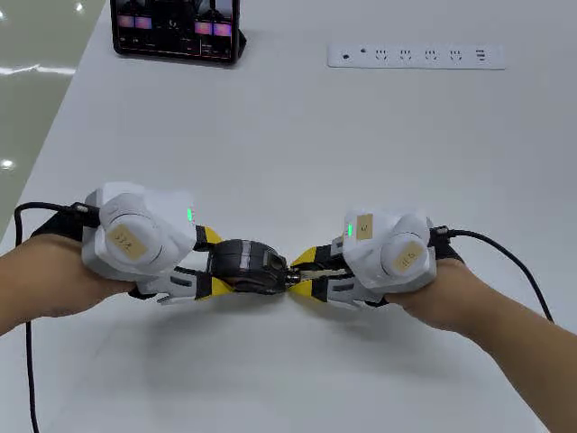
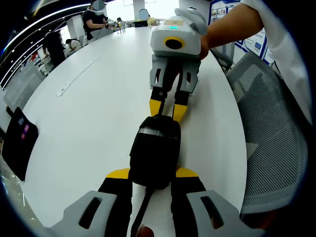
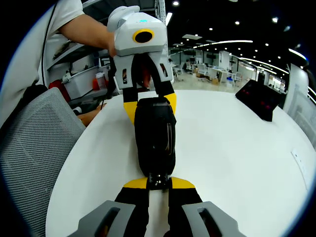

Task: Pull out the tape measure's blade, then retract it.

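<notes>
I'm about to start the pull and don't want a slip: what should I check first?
1. Left tool clamped across the tape measure case: ok.
2. Right tool pinching the blade hook at the case mouth: ok.
3. Blade fully inside, none drawn out yet: ok.
4. Table bare along the pull line; power strip lies far off: ok.
5. Blade lock released: cannot tell.
</notes>
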